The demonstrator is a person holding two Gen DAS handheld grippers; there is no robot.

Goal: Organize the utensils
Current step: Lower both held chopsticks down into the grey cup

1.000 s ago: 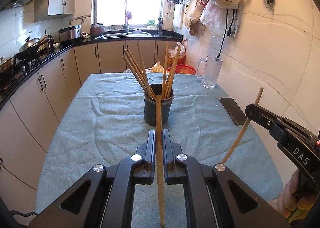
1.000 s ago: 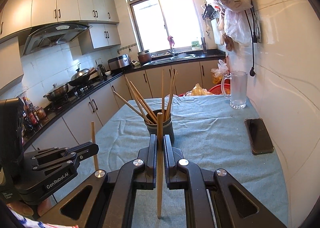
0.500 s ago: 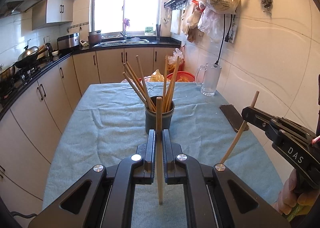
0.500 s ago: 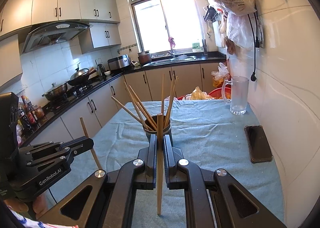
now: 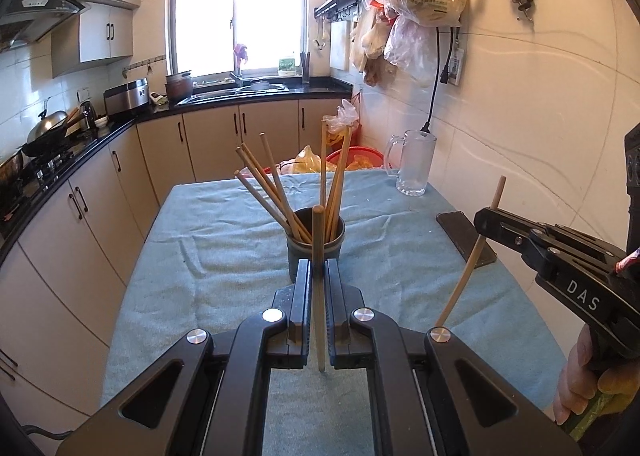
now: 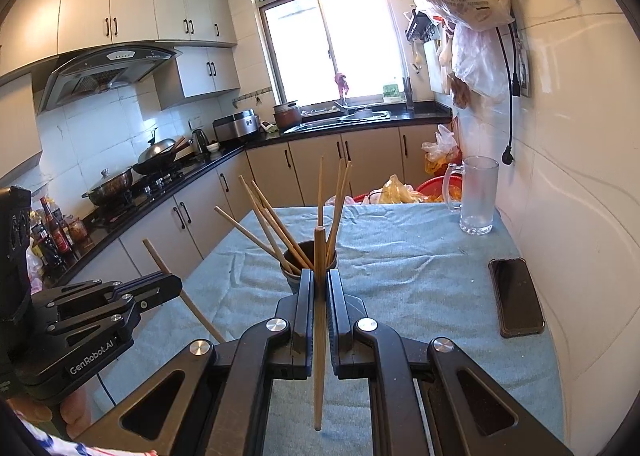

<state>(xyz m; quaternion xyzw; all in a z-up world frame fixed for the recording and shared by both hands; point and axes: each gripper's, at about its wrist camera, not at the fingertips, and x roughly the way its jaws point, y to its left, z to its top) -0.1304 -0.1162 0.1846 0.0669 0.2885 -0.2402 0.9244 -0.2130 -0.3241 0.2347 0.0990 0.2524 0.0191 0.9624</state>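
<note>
A dark round holder [image 5: 316, 256] with several wooden chopsticks stands mid-table on the blue cloth; it also shows in the right wrist view [image 6: 310, 262]. My left gripper [image 5: 318, 268] is shut on one upright chopstick [image 5: 318, 240], raised above the cloth in front of the holder. My right gripper [image 6: 319, 276] is shut on another chopstick [image 6: 319, 296], also raised before the holder. The right gripper [image 5: 486, 226] shows at right in the left wrist view, the left gripper [image 6: 168, 288] at left in the right wrist view.
A glass mug [image 5: 414, 162] stands at the table's far right corner. A black phone [image 6: 516, 296] lies along the right edge near the wall. Cabinets and a stove run along the left. A red basin with bags [image 5: 352, 158] sits behind the table.
Both grippers have risen with their chopsticks and drawn a little nearer the holder. The chopstick in each gripper hangs higher above the cloth than before.
</note>
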